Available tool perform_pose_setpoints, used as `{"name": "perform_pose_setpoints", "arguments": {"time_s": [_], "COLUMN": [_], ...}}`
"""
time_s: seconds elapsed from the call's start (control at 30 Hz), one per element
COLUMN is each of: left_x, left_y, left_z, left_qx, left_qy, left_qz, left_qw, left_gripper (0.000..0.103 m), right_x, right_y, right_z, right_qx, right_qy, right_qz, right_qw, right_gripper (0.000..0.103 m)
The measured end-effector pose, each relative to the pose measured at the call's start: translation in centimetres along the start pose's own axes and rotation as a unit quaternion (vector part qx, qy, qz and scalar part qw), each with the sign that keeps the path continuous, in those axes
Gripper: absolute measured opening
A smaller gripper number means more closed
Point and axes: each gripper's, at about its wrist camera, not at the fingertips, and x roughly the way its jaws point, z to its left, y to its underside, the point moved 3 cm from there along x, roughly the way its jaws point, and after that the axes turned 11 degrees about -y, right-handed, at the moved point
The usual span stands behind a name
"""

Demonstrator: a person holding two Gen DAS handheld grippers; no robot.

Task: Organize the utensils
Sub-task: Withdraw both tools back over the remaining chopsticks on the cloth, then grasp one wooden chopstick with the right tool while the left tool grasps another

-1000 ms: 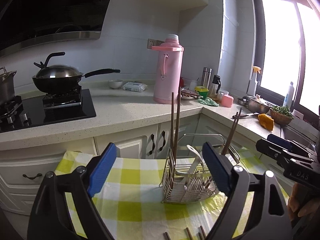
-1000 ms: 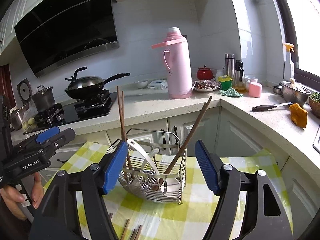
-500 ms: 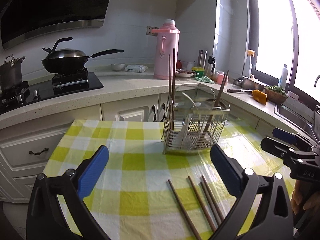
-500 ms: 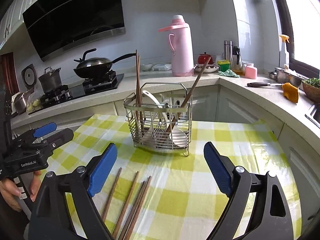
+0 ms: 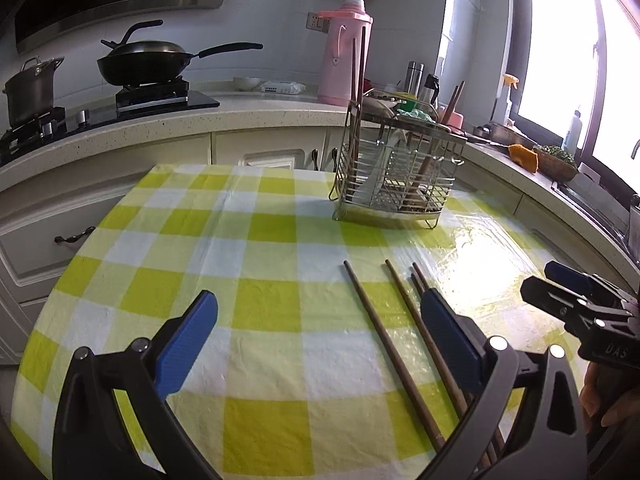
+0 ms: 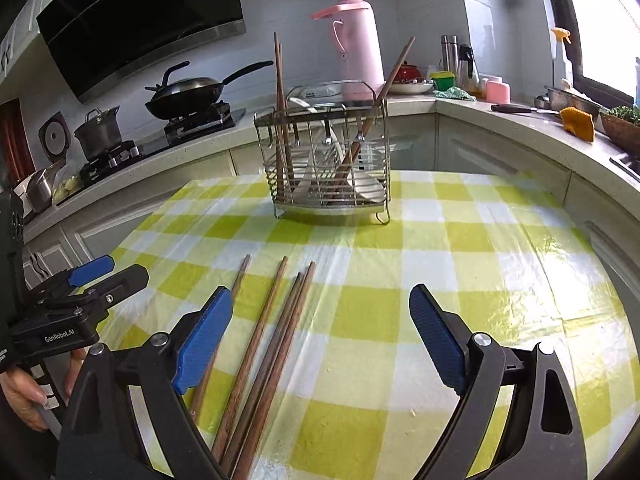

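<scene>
Left wrist view: left gripper hung spread wide, empty, over checked tablecloth; loose chopsticks lay just ahead, wire caddy farther back.

Right wrist view: right gripper likewise gaped empty; chopsticks lay beneath its left finger, caddy beyond.

Right gripper fills the lower frame, jaws spread wide, nothing between the blue pads.

Four loose wooden chopsticks lie on the green-and-white checked tablecloth, lower centre-left, running from mid-frame down toward the bottom edge. Leftmost stick passes behind the left pad. Two right-hand sticks lie touching.

Wire utensil rack stands upright at centre, well apart from the loose sticks. It holds upright chopsticks at its left end, a tilted one at its right, and a white spoon.

Left gripper at left edge, hand-held; jaw state unclear.

Pink thermos on the counter behind the rack.
</scene>
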Motion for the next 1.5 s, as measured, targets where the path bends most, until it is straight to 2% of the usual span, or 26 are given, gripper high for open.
{"name": "perform_pose_setpoints", "arguments": {"time_s": [0.2, 0.27, 0.43, 0.67, 0.83, 1.07, 1.17, 1.23, 1.5], "left_x": [0.6, 1.0, 1.9, 2.7, 2.9, 3.3, 3.4, 3.4, 5.4], "left_y": [1.4, 1.5, 1.7, 1.7, 1.6, 1.8, 1.8, 1.7, 1.2], "left_z": [-0.3, -0.4, -0.5, -0.4, -0.5, -0.5, -0.4, -0.4, -1.1], "left_qx": [0.007, 0.010, 0.019, 0.017, 0.020, 0.021, 0.017, 0.015, 0.006], "left_qy": [-0.017, -0.024, -0.037, -0.033, -0.034, -0.031, -0.031, -0.030, -0.030], "left_qz": [0.017, 0.027, 0.045, 0.064, 0.064, 0.070, 0.071, 0.072, 0.118], "left_qw": [0.9997, 0.9993, 0.9982, 0.9973, 0.9972, 0.9968, 0.9968, 0.9968, 0.9925], "left_gripper": [0.098, 0.098, 0.098, 0.098, 0.098, 0.098, 0.098, 0.098, 0.097], "right_x": [2.0, 2.7, 4.9, 6.7, 7.5, 8.1, 8.5, 8.7, 10.1], "right_y": [2.0, 2.2, 2.4, 2.1, 2.0, 1.9, 2.0, 1.9, 0.9], "right_z": [-0.6, -0.6, -0.5, -0.1, 0.1, 0.3, 0.6, 0.6, 0.5], "right_qx": [0.013, 0.012, 0.011, 0.014, 0.010, 0.008, -0.001, -0.002, -0.010], "right_qy": [0.006, 0.014, 0.020, 0.019, 0.028, 0.024, 0.031, 0.037, 0.044], "right_qz": [0.038, 0.048, 0.085, 0.109, 0.121, 0.131, 0.137, 0.140, 0.151], "right_qw": [0.999, 0.999, 0.996, 0.994, 0.992, 0.991, 0.990, 0.990, 0.988], "right_gripper": [0.084, 0.082, 0.063, 0.050, 0.037, 0.037, 0.033, 0.027, 0.025]}}
